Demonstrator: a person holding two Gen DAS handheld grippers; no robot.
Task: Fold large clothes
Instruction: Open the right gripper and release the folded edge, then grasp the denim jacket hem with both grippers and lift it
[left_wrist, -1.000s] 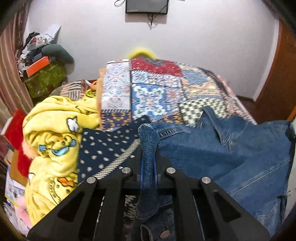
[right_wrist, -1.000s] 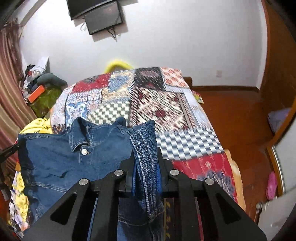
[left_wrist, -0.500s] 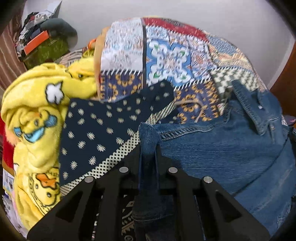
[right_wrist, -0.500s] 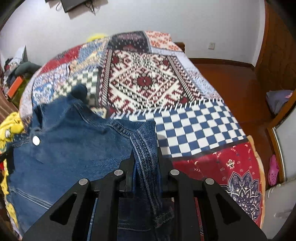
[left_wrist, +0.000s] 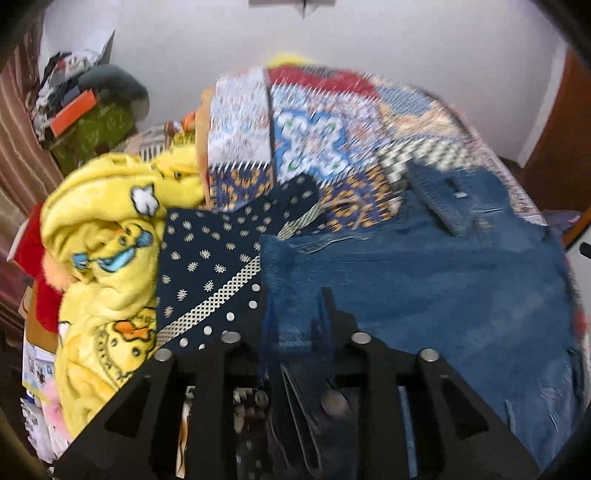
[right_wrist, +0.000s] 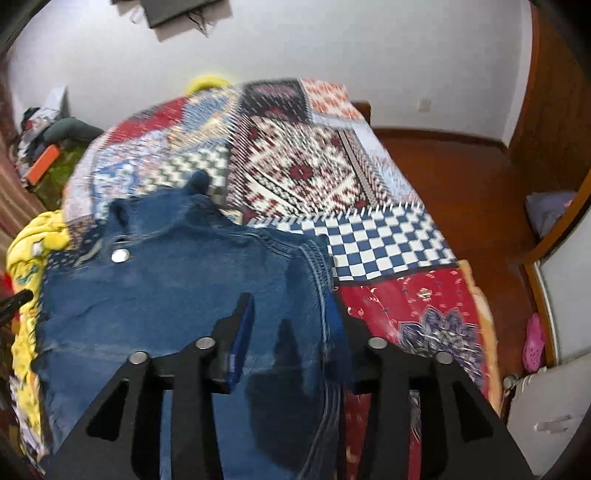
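Observation:
A blue denim jacket (left_wrist: 424, 280) lies spread, collar away from me, on the patchwork bed (left_wrist: 306, 147). My left gripper (left_wrist: 295, 314) is over the jacket's left shoulder corner. Its jaws are opening, and the denim corner lies slack between the fingers (left_wrist: 325, 310). In the right wrist view the same jacket (right_wrist: 177, 280) has its metal button (right_wrist: 120, 255) showing. My right gripper (right_wrist: 290, 317) hangs over the jacket's right edge, where the stitched seam runs. Those jaws are opening too, well apart, with denim flat beneath and between them, not pinched.
A yellow cartoon blanket (left_wrist: 107, 258) and a navy dotted cloth (left_wrist: 218, 254) lie bunched to the left of the jacket. A pile of clutter (left_wrist: 85, 110) stands by the far left wall. Wooden floor (right_wrist: 461, 177) and pink slippers (right_wrist: 533, 343) are right of the bed.
Both grippers were pinching raised folds of denim; now both sets of jaws have parted and the denim has dropped flat onto the bed. Both hands sank slightly.

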